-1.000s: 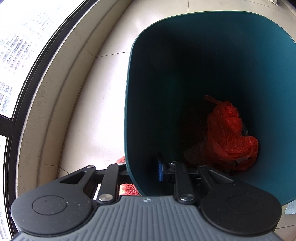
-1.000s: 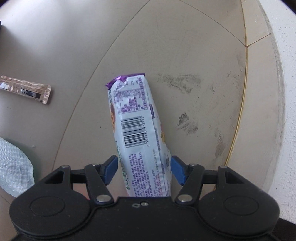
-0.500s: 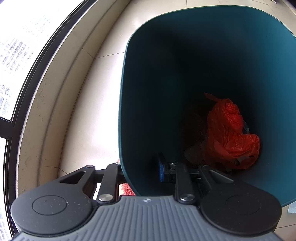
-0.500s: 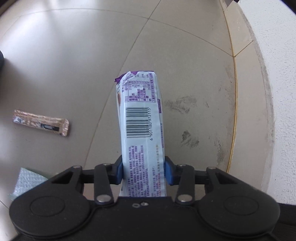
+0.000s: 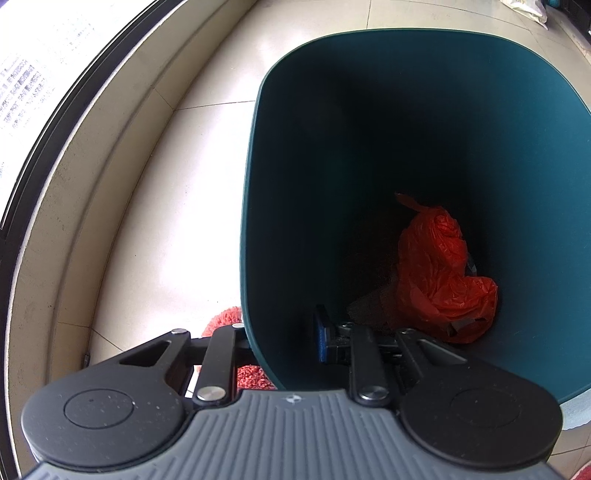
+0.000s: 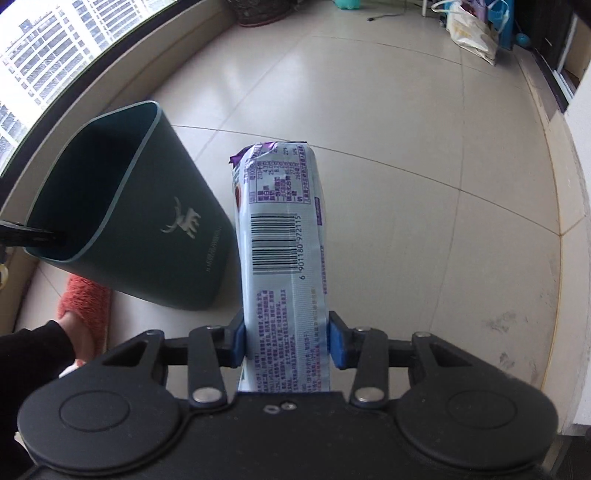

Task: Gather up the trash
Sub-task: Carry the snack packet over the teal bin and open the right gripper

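My right gripper point(image 6: 286, 341) is shut on a white and purple snack wrapper point(image 6: 282, 236) with a barcode, held up off the floor and pointing forward. A dark green trash bin point(image 6: 147, 229) with a deer logo stands tilted just left of the wrapper. My left gripper point(image 5: 284, 338) is shut on the bin's near wall point(image 5: 258, 258), one finger inside and one outside. A crumpled red plastic bag point(image 5: 439, 273) lies at the bottom of the bin.
Beige tiled floor point(image 6: 406, 147) stretches ahead. A window sill and window point(image 6: 55, 55) run along the left. A red fuzzy slipper point(image 6: 85, 299) is beside the bin's base. Bags point(image 6: 469, 29) stand at the far right, and a white wall point(image 6: 580, 221) is on the right.
My right gripper closed on the wrapper, lifted it off the floor and swung up and left, so the bin came into its view. The left gripper kept hold of the bin, shifting it slightly.
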`<action>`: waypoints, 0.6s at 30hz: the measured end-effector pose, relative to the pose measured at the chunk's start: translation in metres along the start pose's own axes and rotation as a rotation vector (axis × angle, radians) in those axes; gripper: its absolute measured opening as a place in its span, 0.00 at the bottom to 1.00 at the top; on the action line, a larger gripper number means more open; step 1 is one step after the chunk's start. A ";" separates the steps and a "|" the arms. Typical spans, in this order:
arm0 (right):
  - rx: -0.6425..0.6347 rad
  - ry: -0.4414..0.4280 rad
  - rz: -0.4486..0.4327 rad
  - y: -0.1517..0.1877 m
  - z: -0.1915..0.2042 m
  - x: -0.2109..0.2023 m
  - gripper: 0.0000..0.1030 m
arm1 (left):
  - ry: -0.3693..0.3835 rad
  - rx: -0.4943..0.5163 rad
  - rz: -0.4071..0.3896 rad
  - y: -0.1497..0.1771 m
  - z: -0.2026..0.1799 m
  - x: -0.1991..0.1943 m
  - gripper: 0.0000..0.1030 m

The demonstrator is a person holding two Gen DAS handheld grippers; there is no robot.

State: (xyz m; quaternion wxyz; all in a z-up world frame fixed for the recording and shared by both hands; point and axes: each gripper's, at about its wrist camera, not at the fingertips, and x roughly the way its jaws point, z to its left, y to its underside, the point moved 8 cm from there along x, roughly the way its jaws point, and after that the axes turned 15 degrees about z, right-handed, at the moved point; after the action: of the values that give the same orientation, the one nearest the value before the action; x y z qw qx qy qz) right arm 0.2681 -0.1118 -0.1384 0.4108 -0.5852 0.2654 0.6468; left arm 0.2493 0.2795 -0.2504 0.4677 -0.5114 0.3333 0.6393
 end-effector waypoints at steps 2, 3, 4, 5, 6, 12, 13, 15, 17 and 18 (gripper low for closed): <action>-0.034 -0.044 -0.020 -0.013 0.031 -0.015 0.40 | 0.013 -0.006 0.000 -0.004 0.001 -0.016 0.21; -0.045 -0.058 -0.026 -0.019 0.045 -0.021 0.41 | 0.019 -0.009 0.000 -0.005 0.004 -0.021 0.21; -0.058 -0.075 -0.030 -0.026 0.061 -0.026 0.41 | 0.025 -0.010 -0.003 -0.006 0.006 -0.023 0.21; -0.070 -0.095 -0.032 -0.032 0.075 -0.030 0.41 | 0.030 -0.011 -0.007 -0.006 0.008 -0.024 0.21; -0.085 -0.107 -0.035 -0.036 0.088 -0.033 0.41 | 0.038 -0.013 -0.011 -0.006 0.011 -0.026 0.21; -0.211 -0.094 -0.056 -0.066 0.158 -0.032 0.41 | 0.067 -0.009 -0.037 -0.003 0.019 -0.035 0.21; -0.227 -0.079 -0.059 -0.071 0.164 -0.029 0.41 | 0.072 -0.008 -0.040 -0.001 0.019 -0.036 0.21; -0.242 -0.061 -0.051 -0.083 0.173 -0.020 0.41 | 0.082 -0.005 -0.047 0.000 0.021 -0.038 0.21; -0.253 -0.030 -0.041 -0.097 0.181 -0.008 0.41 | 0.093 -0.005 -0.052 0.000 0.024 -0.040 0.21; -0.270 -0.014 -0.031 -0.103 0.184 0.000 0.41 | 0.098 -0.005 -0.054 -0.001 0.024 -0.044 0.21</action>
State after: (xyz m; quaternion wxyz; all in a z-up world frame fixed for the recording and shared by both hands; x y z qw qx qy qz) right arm 0.2558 0.0936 -0.0921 0.3401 -0.6347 0.1641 0.6742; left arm 0.2433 0.2906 -0.2018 0.4668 -0.5521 0.3403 0.6012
